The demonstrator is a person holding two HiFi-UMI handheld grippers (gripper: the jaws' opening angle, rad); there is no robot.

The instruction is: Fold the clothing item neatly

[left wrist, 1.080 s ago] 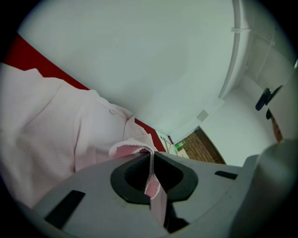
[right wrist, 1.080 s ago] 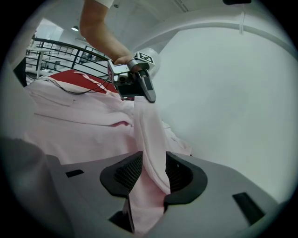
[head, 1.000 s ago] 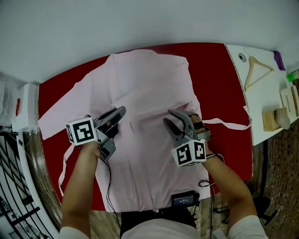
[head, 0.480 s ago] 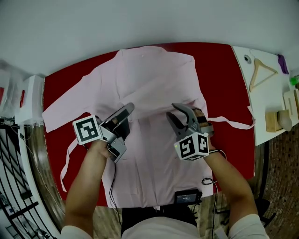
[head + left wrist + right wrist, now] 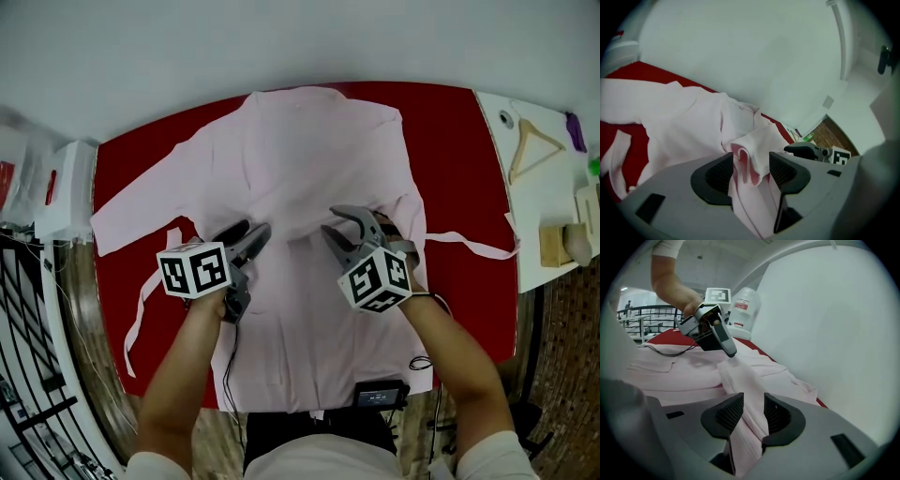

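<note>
On the red table [image 5: 459, 131], the pale pink cloth shirt [image 5: 309, 159] has a raised fold [image 5: 752, 145] across its middle — the right gripper [image 5: 753, 408] is clamped on it, the left gripper [image 5: 751, 159] has just been opening its jaws, the fold loose between them.

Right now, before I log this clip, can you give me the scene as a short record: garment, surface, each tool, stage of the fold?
garment: pink shirt, spread out, with a ridge of cloth raised at its middle
surface: red table
left tool: jaws have just been opening; a fold of the shirt stands between them, unclamped
right tool: closed on a fold of the shirt
stage: no finished fold yet
nearby: wooden hanger on the side surface
</note>
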